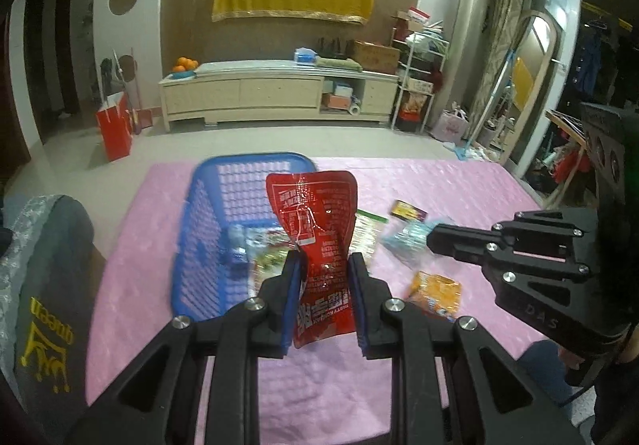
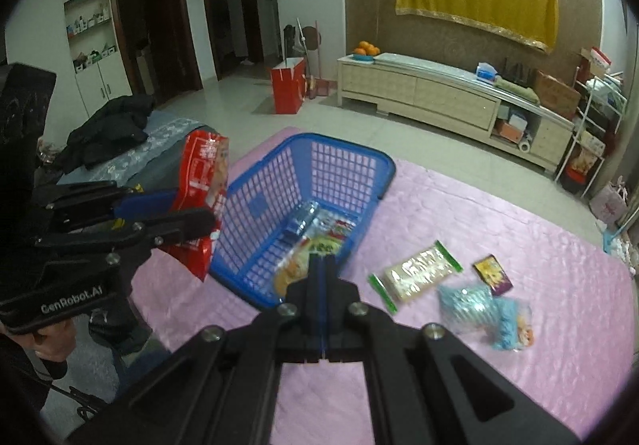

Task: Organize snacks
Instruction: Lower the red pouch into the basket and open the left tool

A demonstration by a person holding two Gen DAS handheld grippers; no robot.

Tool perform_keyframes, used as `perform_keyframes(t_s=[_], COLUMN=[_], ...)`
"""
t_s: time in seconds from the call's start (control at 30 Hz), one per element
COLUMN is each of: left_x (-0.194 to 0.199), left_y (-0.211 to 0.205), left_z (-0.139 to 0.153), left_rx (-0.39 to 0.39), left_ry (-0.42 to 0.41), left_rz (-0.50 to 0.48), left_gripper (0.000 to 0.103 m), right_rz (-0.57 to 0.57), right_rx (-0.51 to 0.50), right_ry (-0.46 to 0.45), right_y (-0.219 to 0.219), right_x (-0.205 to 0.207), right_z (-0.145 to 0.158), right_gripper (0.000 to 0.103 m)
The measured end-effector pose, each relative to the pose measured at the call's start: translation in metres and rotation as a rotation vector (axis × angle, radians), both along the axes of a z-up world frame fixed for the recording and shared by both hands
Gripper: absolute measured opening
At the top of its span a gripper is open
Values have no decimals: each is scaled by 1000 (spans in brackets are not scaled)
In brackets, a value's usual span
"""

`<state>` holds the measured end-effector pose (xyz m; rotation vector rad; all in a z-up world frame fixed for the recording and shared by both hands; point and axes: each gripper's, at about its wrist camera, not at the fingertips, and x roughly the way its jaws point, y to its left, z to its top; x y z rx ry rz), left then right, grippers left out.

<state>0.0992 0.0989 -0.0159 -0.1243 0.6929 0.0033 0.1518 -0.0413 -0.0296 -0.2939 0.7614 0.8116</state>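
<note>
On the left, the left hand-held gripper (image 1: 324, 265) pinches a red snack pouch (image 1: 319, 245) between its blue pads, the pouch standing upright above the pink-covered tabletop (image 1: 439, 385). Just behind and left of it sits the blue mesh basket (image 1: 207, 213), with a few packets already lying on its floor: a blue one (image 2: 301, 221) and a pale yellow one (image 2: 297, 265) among them. Further right, loose on the tabletop, lie a clear packet with green ends (image 2: 417, 272), a small dark purple packet (image 2: 492, 274), two light blue packets (image 2: 485, 311) touching each other, and an orange packet (image 1: 435, 295) nearer the front. The right hand-held gripper (image 2: 322, 259) hangs above the basket's near edge, its fingers pressed together with nothing between them.
</note>
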Motion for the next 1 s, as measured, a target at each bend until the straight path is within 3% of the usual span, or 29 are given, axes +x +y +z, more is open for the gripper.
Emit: perform_keyframes(t_s=[0.27, 0.57, 0.63, 0.7, 0.73, 0.77, 0.8, 0.83, 1.0], left_x=[36, 58, 61, 61, 60, 60, 58, 56, 44], left_y=[49, 67, 66, 63, 61, 59, 57, 56, 57], left_z=[-22, -56, -59, -60, -60, -61, -60, -60, -55], left_rx=[-42, -65, -67, -58, -57, -53, -45, -34, -27], left_ry=[65, 123, 130, 132, 132, 137, 141, 139, 122], left_rz=[12, 18, 13, 12, 7, 1, 1, 1, 5], left_gripper=[23, 24, 33, 41, 45, 49, 60, 66, 71], right_rz=[-19, -36, -40, -42, -43, -46, -51, -65, -69], right_rx=[-39, -90, -97, -98, -95, -93, -86, -80, -60], right_ry=[84, 112, 114, 118, 118, 115, 108, 89, 73], right_y=[37, 55, 56, 55, 54, 54, 52, 50, 34], right_x=[22, 39, 39, 39, 39, 39, 37, 36, 29], right_z=[-30, -54, -57, -58, -58, -58, -57, -55, -42], right_gripper=[2, 2, 4, 14, 31, 56, 63, 70, 76])
